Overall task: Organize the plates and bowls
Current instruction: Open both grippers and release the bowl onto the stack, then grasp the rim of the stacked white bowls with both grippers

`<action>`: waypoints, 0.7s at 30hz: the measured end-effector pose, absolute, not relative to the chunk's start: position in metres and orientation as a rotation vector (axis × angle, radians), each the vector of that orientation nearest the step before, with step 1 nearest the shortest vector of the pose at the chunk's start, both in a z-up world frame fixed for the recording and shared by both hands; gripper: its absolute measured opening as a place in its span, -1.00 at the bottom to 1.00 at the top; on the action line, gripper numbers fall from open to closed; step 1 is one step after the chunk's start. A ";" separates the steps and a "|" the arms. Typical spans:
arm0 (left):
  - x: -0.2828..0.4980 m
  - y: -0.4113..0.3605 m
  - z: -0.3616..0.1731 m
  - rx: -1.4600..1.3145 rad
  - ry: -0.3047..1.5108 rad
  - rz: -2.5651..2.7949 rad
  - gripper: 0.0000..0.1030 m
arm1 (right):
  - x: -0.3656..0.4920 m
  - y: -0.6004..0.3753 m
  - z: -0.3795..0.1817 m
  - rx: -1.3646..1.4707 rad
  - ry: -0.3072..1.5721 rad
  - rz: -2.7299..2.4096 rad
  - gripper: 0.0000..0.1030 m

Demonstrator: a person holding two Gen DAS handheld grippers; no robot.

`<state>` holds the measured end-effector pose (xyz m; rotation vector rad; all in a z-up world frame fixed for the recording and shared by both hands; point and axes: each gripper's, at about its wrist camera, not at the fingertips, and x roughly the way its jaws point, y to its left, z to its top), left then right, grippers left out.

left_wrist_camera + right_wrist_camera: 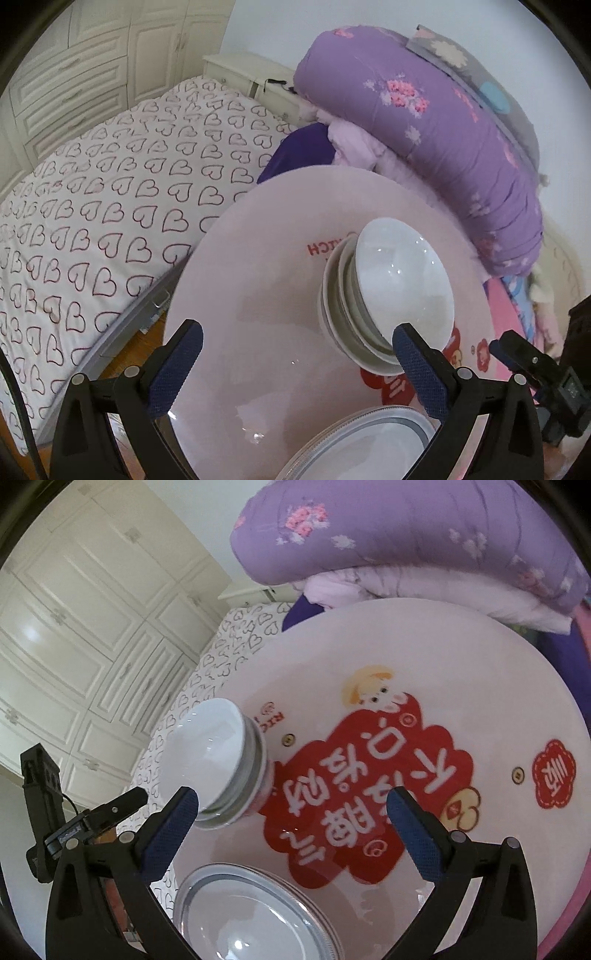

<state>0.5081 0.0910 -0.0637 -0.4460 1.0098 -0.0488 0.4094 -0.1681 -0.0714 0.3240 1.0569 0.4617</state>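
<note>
A stack of white bowls [391,291] [214,757] stands on the round pink table [258,258] [443,657]. Nearer to me lies a stack of grey-rimmed white plates [362,446] [251,912]. My left gripper [297,343] hovers open over the table, its right fingertip [410,347] in front of the bowls' lower edge. My right gripper [293,801] is open too, with its left fingertip [184,808] near the bowls. Nothing is held between either pair of fingers. Each view also shows the other gripper at its side [517,354] [122,805].
The table bears a red cartoon print [369,775]. A bed with a heart-patterned sheet [110,203] lies to the left. A rolled purple floral quilt [443,129] and folded bedding sit behind the table. White wardrobe doors [74,627] and a nightstand [243,70] stand farther back.
</note>
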 end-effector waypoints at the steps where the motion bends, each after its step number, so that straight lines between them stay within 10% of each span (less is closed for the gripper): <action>1: 0.507 0.091 -0.066 -0.452 1.014 -0.053 0.97 | 0.410 -0.169 -0.073 0.327 1.060 0.457 1.00; 21: 0.571 0.072 -0.090 -0.561 1.083 -0.046 0.91 | 0.452 -0.124 -0.096 0.298 1.181 0.494 0.99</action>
